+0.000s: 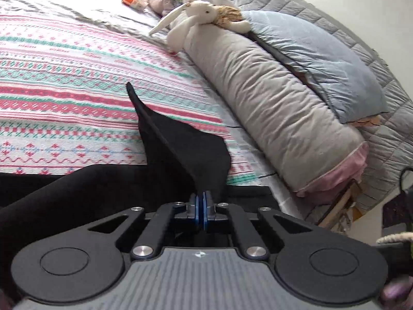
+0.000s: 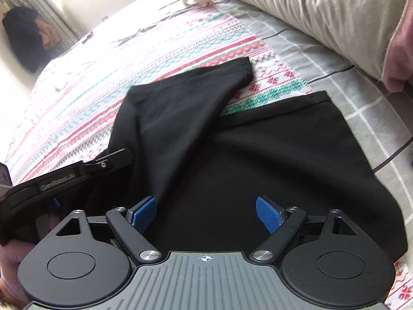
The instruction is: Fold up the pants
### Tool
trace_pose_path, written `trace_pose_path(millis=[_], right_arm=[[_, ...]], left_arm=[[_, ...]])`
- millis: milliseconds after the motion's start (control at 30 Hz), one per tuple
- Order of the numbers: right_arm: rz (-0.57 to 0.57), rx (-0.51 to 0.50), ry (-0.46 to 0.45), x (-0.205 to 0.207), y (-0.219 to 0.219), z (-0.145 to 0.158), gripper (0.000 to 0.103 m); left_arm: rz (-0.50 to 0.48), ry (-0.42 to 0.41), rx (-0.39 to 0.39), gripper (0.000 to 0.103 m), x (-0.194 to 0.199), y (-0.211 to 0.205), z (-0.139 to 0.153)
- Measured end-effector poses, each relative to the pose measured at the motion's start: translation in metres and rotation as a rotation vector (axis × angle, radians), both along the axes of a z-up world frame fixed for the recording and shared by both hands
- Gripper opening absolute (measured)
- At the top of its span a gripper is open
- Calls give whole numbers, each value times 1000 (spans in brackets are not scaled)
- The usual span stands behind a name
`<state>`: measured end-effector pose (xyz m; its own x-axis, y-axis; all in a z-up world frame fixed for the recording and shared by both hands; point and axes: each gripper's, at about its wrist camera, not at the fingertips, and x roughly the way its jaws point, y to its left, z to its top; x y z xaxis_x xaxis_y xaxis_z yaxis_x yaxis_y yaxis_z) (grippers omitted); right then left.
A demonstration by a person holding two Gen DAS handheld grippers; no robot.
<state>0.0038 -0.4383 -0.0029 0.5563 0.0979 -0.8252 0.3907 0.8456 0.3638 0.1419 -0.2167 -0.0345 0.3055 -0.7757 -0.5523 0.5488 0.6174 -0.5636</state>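
— Where are the pants (image 2: 258,149)?
— Black, spread on the patterned blanket (image 1: 64,77). My left gripper (image 1: 200,201) pinches what looks like a raised fold; right gripper (image 2: 206,214) hovers, jaws apart.

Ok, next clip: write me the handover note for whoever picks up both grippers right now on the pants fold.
Left gripper: shut on a fold of the black pants, lifting that fabric off the patterned blanket.
Right gripper: open, fingers wide, hovering over the pants and holding nothing.
Pants: spread on the bed, one leg angled away from the other, beside the long grey pillow.
Done: first grasp only.
Left: probably bring the legs together, fold, flatten.
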Motion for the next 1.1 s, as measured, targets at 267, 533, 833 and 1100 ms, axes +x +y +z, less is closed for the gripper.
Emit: trace_pose_path(millis=[267,533,833,1100], right_arm=[[-118,75,-43,-21,-42,7,86],[-134,62,-32,-27,-49,4,86],[12,5,-7,-13,-14,-1,86],[188,-98,38,4,48,-15,86]], left_arm=[[-203,-3,-58,28,-63,-21,9],[-381,57,60,30,-122,-47,-31],[-436,-19,126,70,-141,-19,-13],[-324,-185,261,82,-142,44,6]])
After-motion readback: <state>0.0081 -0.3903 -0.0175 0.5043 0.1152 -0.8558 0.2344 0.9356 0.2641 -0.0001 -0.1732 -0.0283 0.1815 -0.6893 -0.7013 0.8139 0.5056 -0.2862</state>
